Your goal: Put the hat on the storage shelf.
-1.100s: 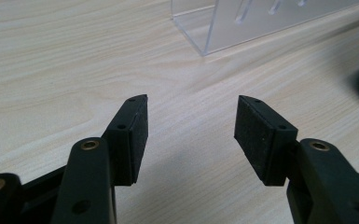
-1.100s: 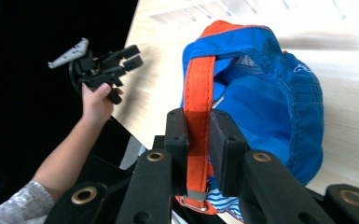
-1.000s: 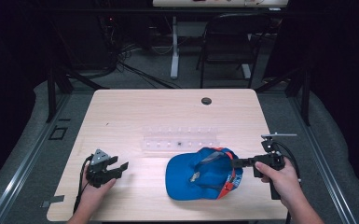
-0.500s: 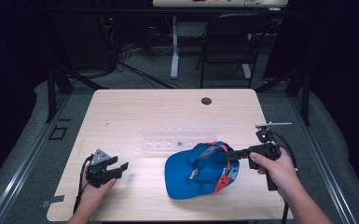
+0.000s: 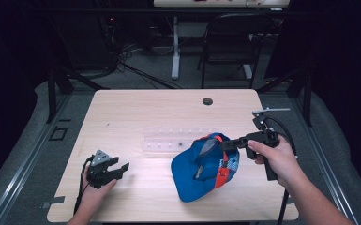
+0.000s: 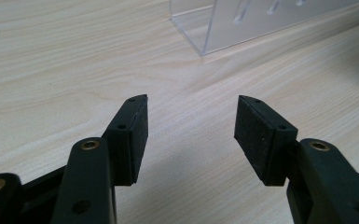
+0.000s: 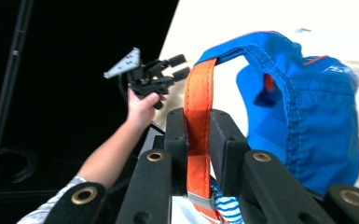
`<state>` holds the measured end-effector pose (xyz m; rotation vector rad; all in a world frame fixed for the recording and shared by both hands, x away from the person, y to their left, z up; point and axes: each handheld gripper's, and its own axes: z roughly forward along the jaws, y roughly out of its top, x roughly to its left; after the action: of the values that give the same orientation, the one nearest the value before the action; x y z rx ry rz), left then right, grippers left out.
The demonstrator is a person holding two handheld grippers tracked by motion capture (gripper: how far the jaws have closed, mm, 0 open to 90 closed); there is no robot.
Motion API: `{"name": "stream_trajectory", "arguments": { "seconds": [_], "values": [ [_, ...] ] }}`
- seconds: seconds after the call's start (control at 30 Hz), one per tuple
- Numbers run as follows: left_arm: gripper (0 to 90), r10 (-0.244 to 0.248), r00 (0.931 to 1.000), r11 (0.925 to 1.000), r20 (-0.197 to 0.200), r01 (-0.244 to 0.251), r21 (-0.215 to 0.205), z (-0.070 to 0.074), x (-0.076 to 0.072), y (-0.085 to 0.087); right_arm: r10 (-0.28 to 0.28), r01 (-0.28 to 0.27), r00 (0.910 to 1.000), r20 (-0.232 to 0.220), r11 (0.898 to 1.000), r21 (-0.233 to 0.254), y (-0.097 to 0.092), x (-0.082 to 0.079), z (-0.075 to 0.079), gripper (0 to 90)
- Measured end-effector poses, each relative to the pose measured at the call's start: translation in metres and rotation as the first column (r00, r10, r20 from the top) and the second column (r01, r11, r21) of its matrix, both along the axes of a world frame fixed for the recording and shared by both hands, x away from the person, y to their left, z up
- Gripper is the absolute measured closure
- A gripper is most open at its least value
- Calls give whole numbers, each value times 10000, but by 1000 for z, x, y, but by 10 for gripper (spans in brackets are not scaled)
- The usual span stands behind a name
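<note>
Your right gripper [image 7: 198, 135] is clamped on the orange strap [image 7: 198, 98] at the back of the blue cap [image 5: 205, 164]. The two black jaws squeeze the strap flat between them. The cap sits at the right side of the wooden table [image 5: 136, 112], in front of your right hand [image 5: 275, 157]. Its strap end is held up, and the rest looks like it hangs down to the wood.

The cap looks light and soft. It is cloth, so it will flop and swing when you lift it. It will not break. The strap is thin and a bit smooth, so it could slide out if you let go even a little. The strap is a good place to hold. The brim looks stiffer, so that could be a good place for your other gripper.

Your left gripper [image 6: 189, 130] is at the left side of the table. Its jaws are apart, and nothing is between them. They hover just over the bare wood.

A clear plastic rack [image 5: 178, 139] lies in the middle of the table, just behind the cap. The wood is pale, flat and smooth. There is a small dark hole [image 5: 207, 101] near the far edge. The room around is dark, with a chair [image 5: 229, 44] and cables [image 5: 136, 65] on the floor behind the table.
</note>
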<state>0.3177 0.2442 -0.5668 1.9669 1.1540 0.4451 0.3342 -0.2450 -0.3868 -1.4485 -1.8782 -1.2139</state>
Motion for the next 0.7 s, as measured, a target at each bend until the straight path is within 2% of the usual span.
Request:
{"name": "stream_trajectory", "arguments": {
  "seconds": [0.03, 0.13, 0.23, 0.5, 0.7],
  "values": [
    [451, -16, 10000, 10000, -17, 16, 1, 0, 0, 0, 64, -65, 10000, 28, 9997, 236, 2, 1, 4, 785],
    [451, -21, 10000, 10000, 5, 21, -21, 1, 0, 0, 71, -73, 10000, 46, 9991, 427, 3, 2, 6, 784],
    [451, -29, 10000, 10000, 3, 29, -9, 1, 0, 0, 84, -85, 10000, 21, 9961, 880, 6, 4, 9, 785],
    [451, -51, 10000, 10000, 12, 51, 24, 1, 0, -1, 128, -127, 9999, 0, 9899, 1410, 7, 3, 16, 785],
    [450, -163, 9997, 9998, 162, 161, 144, 2, -3, -7, -40, -15, 9996, 286, 9816, 1908, 7, 4, 31, 785]
  ]
}}
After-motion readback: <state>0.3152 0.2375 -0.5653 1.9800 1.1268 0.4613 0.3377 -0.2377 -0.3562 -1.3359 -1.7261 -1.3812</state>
